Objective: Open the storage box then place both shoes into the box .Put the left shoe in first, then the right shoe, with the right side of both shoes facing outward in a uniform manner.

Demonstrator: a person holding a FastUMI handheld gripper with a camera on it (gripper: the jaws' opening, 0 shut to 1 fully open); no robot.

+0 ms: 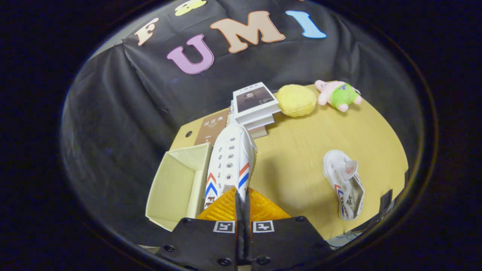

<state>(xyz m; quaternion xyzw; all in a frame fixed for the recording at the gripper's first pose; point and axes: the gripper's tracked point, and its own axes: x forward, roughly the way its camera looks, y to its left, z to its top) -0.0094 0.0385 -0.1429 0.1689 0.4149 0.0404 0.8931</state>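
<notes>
Bench [301, 158]: one, tan top, carrying everything. Storage box [177, 184]: one, pale, already open with nothing visible inside, just beside and left of the gripper's fingers. Books: one stack [254, 105] beyond the fingers, plus one brown book [212, 128] lying flat behind the box. Shoes: two. One held shoe [229, 162], white with red and blue chevrons, is lifted, toe pointing away, hanging next to the box's right wall. The second shoe [344, 184] lies on its side on the bench, well apart to the right. Soft items: one yellow round cushion [296, 99], one pink and green plush toy [339, 95], both at the far edge. Gripper [243, 210]: fingers closed tight on the heel of the held shoe. Risks, judged: thin heel pinch may let the shoe swing or slip; its sole could catch the box wall and push the light box; wrong side could end up facing outward.
</notes>
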